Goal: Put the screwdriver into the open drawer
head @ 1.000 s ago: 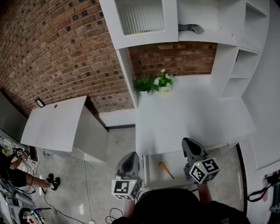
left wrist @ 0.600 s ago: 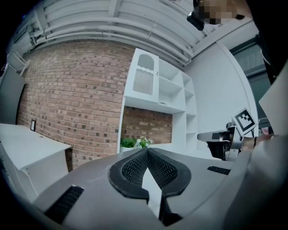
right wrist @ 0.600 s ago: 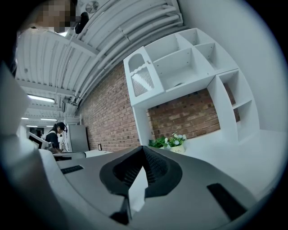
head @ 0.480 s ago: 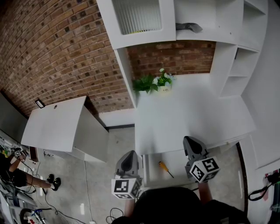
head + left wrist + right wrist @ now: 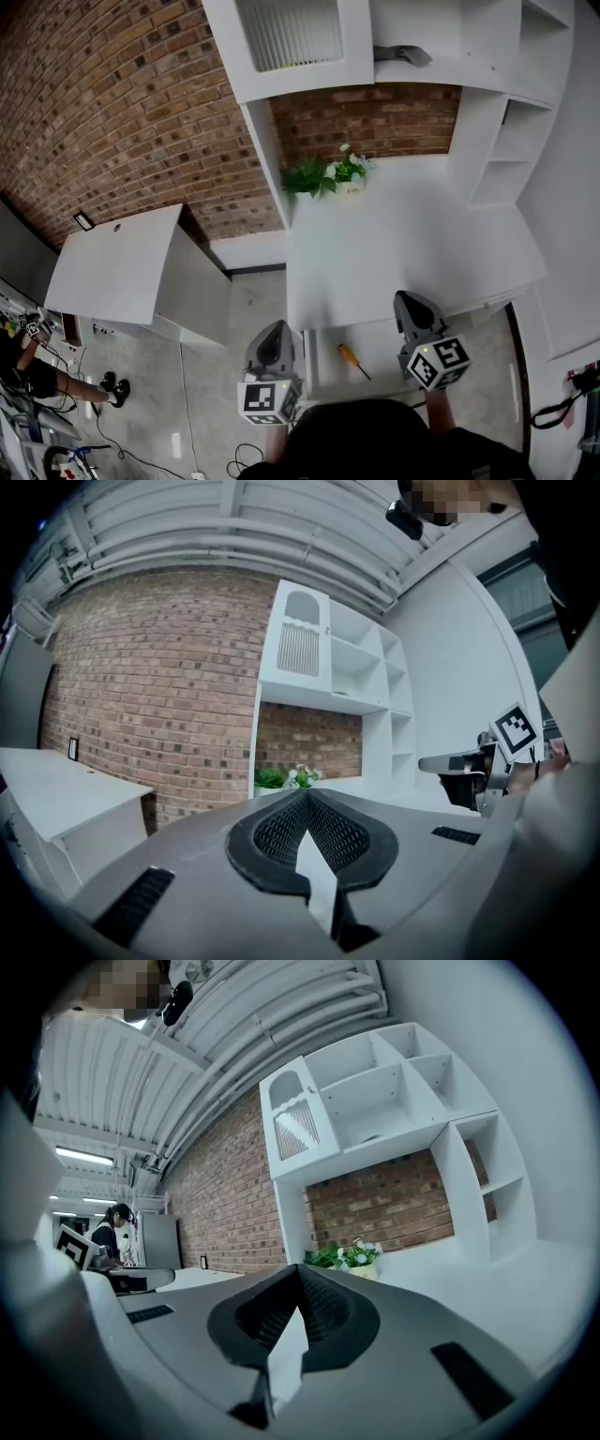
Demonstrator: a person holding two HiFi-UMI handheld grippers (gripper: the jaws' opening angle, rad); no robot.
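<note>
Both the left gripper (image 5: 275, 328) and right gripper (image 5: 410, 300) are squeezed shut on nothing, with the screwdriver (image 5: 353, 360) between them, seemingly lying in the drawer (image 5: 382, 349).

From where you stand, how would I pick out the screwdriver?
Find the white desk against the brick wall; an open drawer sticks out from its near edge. The screwdriver lies in it, the only thing visible there, with a yellow handle and dark shaft.
</note>
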